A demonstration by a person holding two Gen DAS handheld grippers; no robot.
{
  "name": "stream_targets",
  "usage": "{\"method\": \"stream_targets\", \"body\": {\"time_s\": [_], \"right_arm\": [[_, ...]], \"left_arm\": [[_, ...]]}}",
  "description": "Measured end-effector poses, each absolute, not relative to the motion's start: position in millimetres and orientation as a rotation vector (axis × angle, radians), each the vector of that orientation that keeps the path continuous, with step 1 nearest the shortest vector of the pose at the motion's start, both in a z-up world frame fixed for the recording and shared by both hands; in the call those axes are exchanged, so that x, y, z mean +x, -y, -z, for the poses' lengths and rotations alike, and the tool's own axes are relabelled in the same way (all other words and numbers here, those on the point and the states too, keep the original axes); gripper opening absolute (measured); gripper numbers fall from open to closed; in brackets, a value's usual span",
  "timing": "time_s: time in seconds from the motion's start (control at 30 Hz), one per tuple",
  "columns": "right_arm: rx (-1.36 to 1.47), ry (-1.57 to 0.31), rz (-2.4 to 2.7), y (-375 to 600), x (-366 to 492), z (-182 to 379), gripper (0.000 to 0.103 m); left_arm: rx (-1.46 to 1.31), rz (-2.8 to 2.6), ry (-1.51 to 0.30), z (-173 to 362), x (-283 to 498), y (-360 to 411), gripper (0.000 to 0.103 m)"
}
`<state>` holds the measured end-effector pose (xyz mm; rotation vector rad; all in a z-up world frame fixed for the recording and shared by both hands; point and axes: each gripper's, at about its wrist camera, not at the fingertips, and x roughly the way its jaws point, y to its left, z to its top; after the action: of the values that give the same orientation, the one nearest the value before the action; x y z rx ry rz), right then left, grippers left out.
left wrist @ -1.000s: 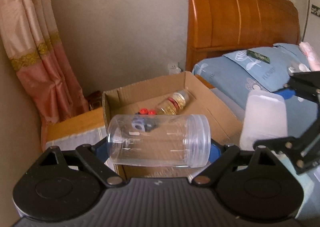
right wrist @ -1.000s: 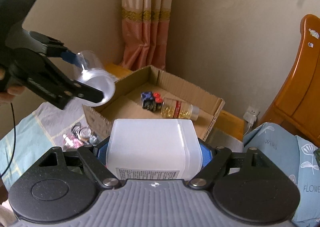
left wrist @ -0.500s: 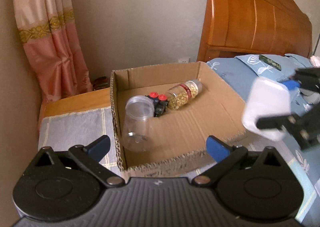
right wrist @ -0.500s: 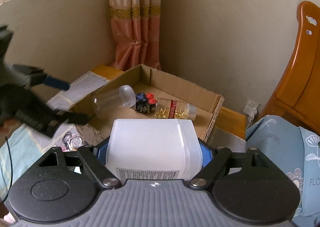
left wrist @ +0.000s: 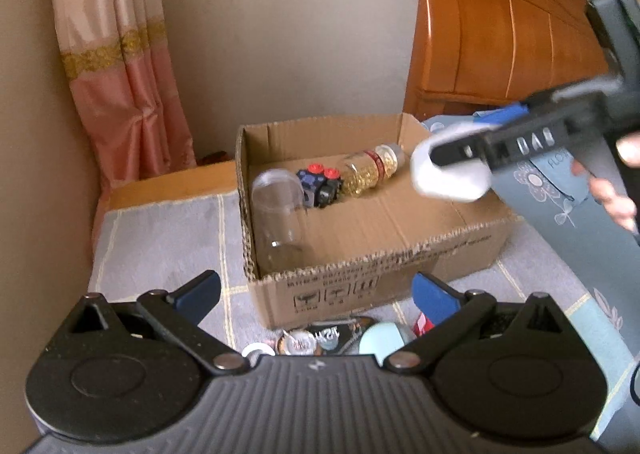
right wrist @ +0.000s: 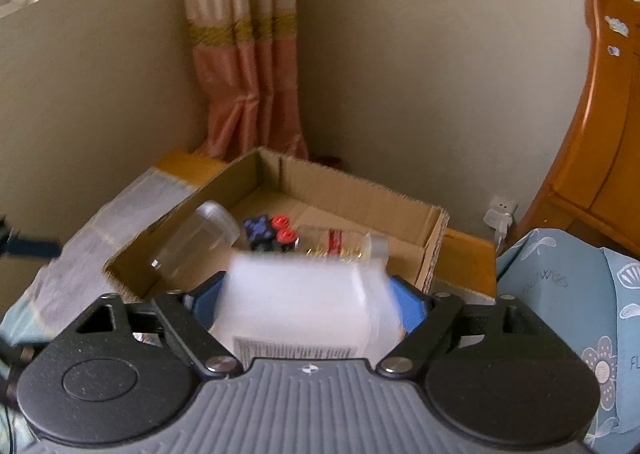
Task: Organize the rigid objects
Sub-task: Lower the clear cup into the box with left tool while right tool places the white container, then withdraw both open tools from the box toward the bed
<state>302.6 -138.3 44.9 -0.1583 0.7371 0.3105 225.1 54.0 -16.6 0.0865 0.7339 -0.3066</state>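
Observation:
An open cardboard box stands on the bed. In it lie a clear empty jar, a dark toy with red knobs and a jar of yellow beads. My left gripper is open and empty, in front of the box's near wall. My right gripper is shut on a white plastic bottle; in the left wrist view the white bottle hangs over the box's right side. The box, clear jar and bead jar also show in the right wrist view.
Small items, among them bottle caps and a pale round lid, lie on the bedspread before the box. A wooden headboard and a blue pillow are at the right. A pink curtain hangs at the left.
My left gripper let go of the clear jar, which now lies in the box, and drew back. My right gripper moved the white bottle in over the box.

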Motion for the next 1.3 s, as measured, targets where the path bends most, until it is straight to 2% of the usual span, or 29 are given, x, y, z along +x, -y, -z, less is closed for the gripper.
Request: {"method": "stream_targets", "body": {"time_s": [0.03,0.5,0.83,1.3], "right_arm": [[-0.153,-0.733,-0.292,138.9,304.2,-44.3,0.103],[-0.126,-0.753,-0.276,141.9,266.8,-40.2,0.103],[-0.081,-0.799,-0.291,138.7,208.2,-5.2,0.103],[-0.167,-0.873,-0.43,59.1,175.3,38.3,0.103]], "left_arm": [[0.086,0.3,-0.74,18.6,224.4,-55.4,0.102],[0.057,0.223,-0.7,20.0,201.5,-70.2,0.102],[-0.041,0.103,-0.722,35.6,176.7,-90.2,0.102],[-0.025,0.053,-0.753,44.7,163.0,-97.4,0.102]]}}
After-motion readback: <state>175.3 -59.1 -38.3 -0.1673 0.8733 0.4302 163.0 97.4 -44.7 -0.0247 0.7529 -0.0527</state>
